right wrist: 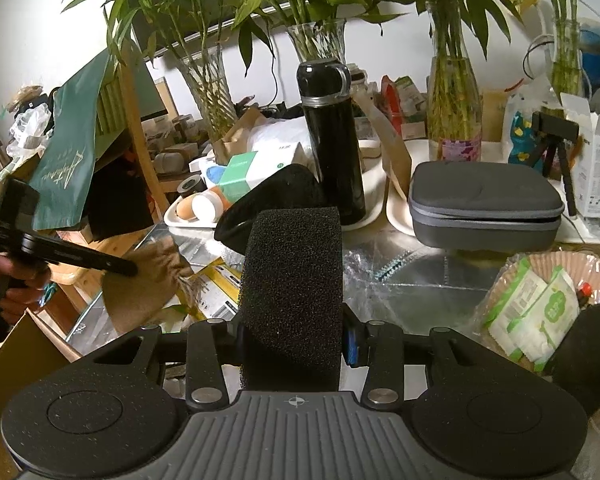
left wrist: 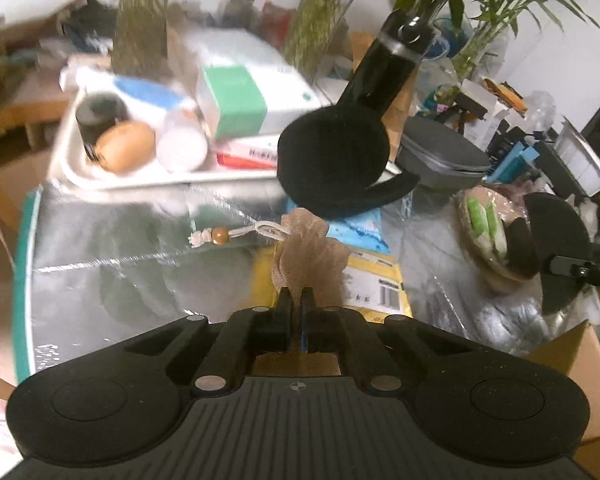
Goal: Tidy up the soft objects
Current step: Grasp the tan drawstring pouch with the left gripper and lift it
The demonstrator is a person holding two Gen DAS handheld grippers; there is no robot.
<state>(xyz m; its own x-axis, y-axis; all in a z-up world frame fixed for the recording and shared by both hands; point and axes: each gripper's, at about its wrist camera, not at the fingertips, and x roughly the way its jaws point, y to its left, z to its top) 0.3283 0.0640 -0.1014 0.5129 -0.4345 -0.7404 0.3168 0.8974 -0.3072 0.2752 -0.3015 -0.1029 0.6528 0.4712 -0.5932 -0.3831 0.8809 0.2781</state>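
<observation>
Left wrist view: left gripper fingers clenched on a tan mesh bath pouf, lifted above the glass worktop; its cord with a wooden bead trails left.

Right wrist view: right gripper fingers grasp a black foam sponge block, upright, near the black flask.

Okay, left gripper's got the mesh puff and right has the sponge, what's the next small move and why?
Probably lift the left gripper a little more, so the tan mesh puff pinched in its shut jaws clears the cluttered table. The right gripper can wait, clamped on the black sponge.
</observation>
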